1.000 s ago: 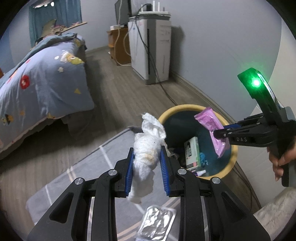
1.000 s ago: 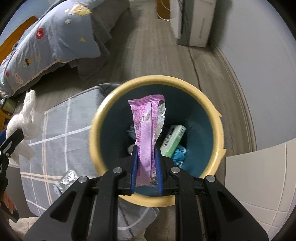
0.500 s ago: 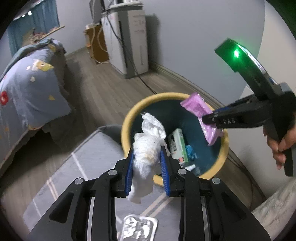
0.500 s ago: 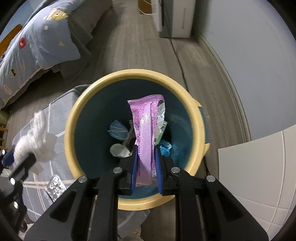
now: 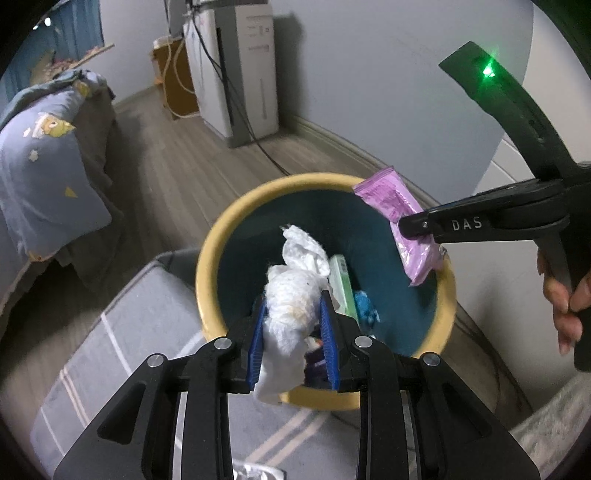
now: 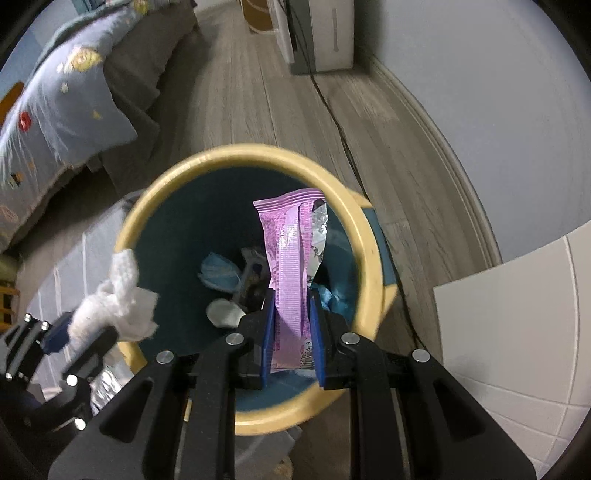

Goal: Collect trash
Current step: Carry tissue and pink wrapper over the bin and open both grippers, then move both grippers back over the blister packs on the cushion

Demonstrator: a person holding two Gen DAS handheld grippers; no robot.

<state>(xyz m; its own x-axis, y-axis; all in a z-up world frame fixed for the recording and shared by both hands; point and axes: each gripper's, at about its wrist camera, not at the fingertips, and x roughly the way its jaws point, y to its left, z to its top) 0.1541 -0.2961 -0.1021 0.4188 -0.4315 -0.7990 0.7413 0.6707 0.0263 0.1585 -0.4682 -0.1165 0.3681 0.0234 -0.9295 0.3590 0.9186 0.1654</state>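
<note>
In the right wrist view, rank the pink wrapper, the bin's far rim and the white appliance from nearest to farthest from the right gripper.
1. Pink wrapper: between the jaws.
2. Bin's far rim: beyond it, mid-frame.
3. White appliance: top, against the wall.

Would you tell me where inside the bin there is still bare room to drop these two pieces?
The bin's far-left teal wall is bare. Its bottom is crowded around the blue scraps. The tissue and pink wrapper hang above.
</note>
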